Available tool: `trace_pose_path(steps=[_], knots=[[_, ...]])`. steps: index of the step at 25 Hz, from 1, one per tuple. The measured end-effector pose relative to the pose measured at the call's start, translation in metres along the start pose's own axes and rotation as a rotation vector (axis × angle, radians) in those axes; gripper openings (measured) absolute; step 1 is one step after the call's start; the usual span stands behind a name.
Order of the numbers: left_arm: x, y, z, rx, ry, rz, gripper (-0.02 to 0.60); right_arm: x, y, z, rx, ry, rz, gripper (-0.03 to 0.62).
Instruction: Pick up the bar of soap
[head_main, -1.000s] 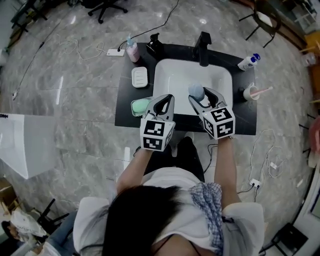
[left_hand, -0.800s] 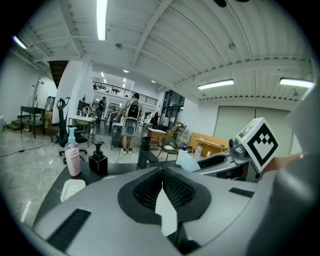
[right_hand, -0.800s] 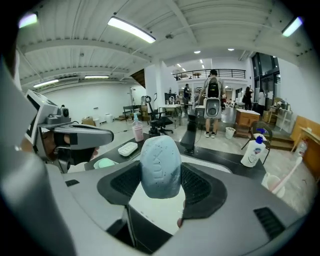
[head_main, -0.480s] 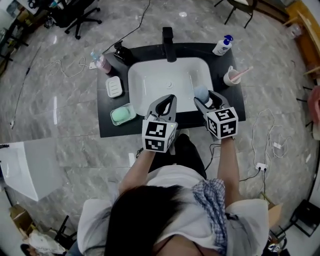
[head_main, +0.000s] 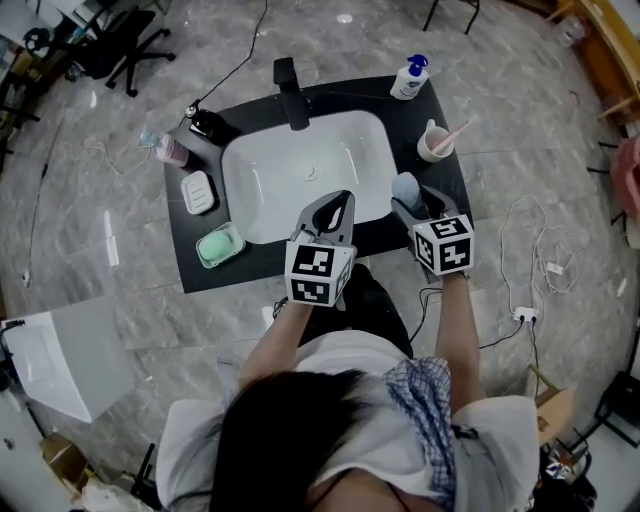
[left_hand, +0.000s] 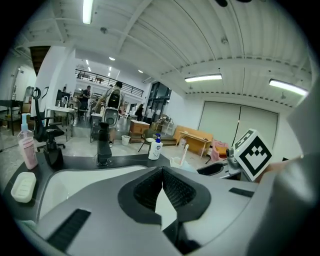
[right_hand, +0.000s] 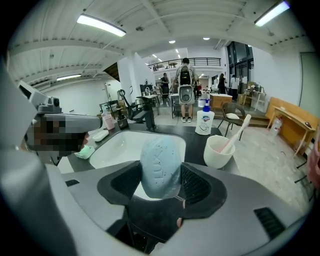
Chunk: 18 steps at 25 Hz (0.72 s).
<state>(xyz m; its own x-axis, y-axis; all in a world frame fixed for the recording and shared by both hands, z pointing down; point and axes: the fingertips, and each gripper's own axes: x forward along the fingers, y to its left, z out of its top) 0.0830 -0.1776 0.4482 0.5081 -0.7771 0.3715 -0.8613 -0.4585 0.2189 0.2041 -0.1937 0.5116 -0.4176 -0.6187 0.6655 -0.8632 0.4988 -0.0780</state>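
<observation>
A white basin (head_main: 262, 196) sits in the black counter (head_main: 190, 262), with a faucet (head_main: 290, 80) at its far edge and a cup (head_main: 434, 144) to its right.

A pale blue bar of soap (right_hand: 160, 167), a white sink (head_main: 270, 180) in a black counter (head_main: 200, 277), a mint green dish (head_main: 220, 245), and a grey marbled floor (head_main: 90, 200).

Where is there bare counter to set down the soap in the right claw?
Bare: the back strip between faucet and pump bottle. Left of the basin is crowded: pink bottle, white dish, green dish. The cup takes the right.
</observation>
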Motion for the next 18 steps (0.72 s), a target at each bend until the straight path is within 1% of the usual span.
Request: trace_pose_path(steps=[9, 13, 18], knots=[[0.048, -0.028, 0.005, 0.000, 0.023, -0.042, 0.011, 0.003, -0.055, -0.025, 0.052, 0.061, -0.027, 0.264], [0.064, -0.032, 0.006, -0.005, 0.031, -0.043, 0.011, 0.010, -0.069, -0.036, 0.059, 0.097, -0.020, 0.264], [0.080, -0.032, -0.002, -0.014, 0.060, -0.031, 0.011, 0.021, -0.078, -0.051, 0.043, 0.154, -0.005, 0.264]])
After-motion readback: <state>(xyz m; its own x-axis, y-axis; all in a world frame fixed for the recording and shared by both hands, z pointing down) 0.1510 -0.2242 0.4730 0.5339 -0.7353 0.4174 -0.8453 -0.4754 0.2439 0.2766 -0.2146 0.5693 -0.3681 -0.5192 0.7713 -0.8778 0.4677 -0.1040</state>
